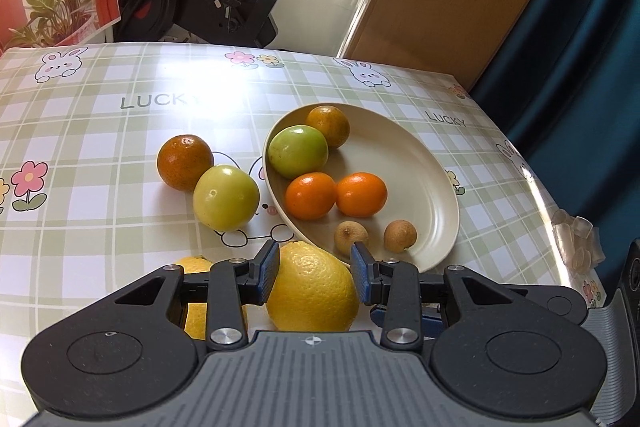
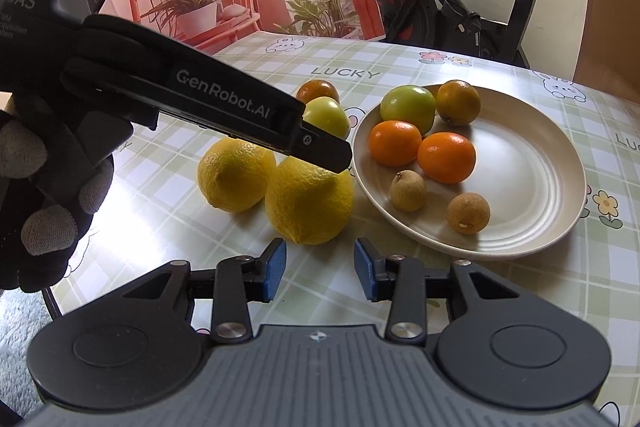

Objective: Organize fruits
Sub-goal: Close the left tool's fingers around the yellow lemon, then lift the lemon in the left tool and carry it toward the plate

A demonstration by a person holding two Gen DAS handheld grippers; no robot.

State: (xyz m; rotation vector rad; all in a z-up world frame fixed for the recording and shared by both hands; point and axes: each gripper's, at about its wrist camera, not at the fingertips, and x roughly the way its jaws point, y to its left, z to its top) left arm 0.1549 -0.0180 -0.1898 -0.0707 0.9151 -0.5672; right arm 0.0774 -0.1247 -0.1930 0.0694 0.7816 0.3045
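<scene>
The lemon (image 1: pixel 313 289) I am after sits low in the centre of the left wrist view, on the tablecloth (image 1: pixel 80 227) just beside the plate's (image 1: pixel 440 187) near rim. I judge it firm, fairly heavy for its size, with a pebbled rind that should give the pads some bite; its widest middle is the place to take it, not the tapered ends.

My left gripper (image 1: pixel 314 267) has its jaws apart on either side of the lemon; whether the pads press it I cannot tell. My right gripper (image 2: pixel 320 269) hangs released, nothing between its jaws.

The right wrist view shows what the left hides: the second lemon (image 2: pixel 236 175) whole, at centre left, touching the first, and my gloved hand (image 2: pixel 44 203) at the left edge. The left view alone shows the far corner of the table at right.
</scene>
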